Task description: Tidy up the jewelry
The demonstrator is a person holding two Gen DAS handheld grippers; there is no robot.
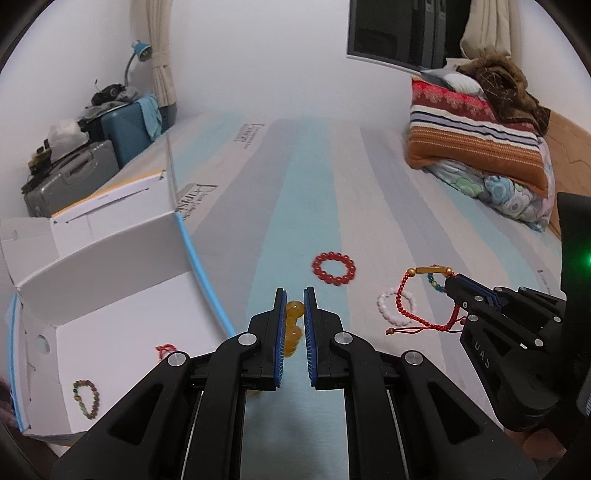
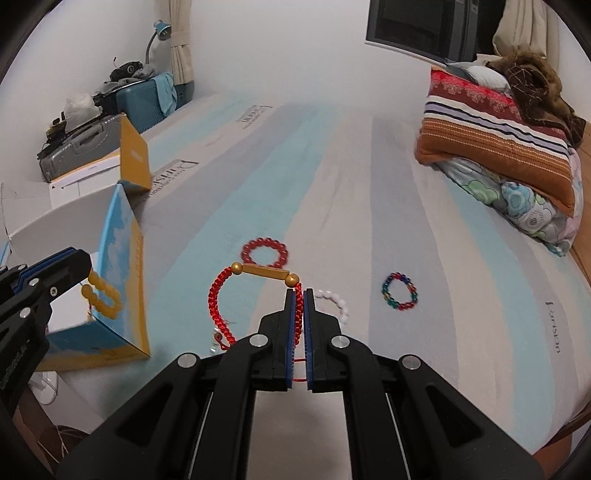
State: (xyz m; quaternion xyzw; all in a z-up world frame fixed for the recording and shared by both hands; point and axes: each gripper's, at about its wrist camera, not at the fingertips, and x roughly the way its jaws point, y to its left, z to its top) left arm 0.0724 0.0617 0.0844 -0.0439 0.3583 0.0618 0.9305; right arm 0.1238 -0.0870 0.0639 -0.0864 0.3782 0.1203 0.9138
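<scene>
The left gripper (image 1: 294, 295) is clamped on a yellow bead bracelet (image 1: 293, 326), whose amber beads sit pinched between the blue pads and hang down in a short loop; in the right wrist view the same bracelet (image 2: 100, 293) dangles from the jaws in front of the open box. The right gripper (image 2: 299, 295) is closed on a red braided cord bracelet (image 2: 221, 306), gripping the cord just below one end of its gold tube bead (image 2: 266, 273), with the rest of the loop hanging to the left above the bed. In the left wrist view that cord bracelet (image 1: 417, 306) hangs from the right gripper's (image 1: 451, 286) tip at the right side. Just beside the left gripper, to its left, stands the open box (image 1: 110, 295) with white inner walls and a blue edge; on its floor lie a brownish bead bracelet (image 1: 86, 400) and a small red piece (image 1: 165, 350) partly hidden by the gripper. On the striped bedsheet (image 2: 351, 184) beyond the grippers lie a white bead bracelet (image 2: 338, 301), a red bead bracelet (image 2: 264, 252) and, off to the right, a multicoloured bead bracelet (image 2: 400, 291), each apart from the others. Farther back, folded blankets (image 2: 509, 147) are stacked at the right edge of the bed, and suitcases (image 2: 96, 136) stand against the wall at the left under a blue desk lamp (image 2: 162, 31).
</scene>
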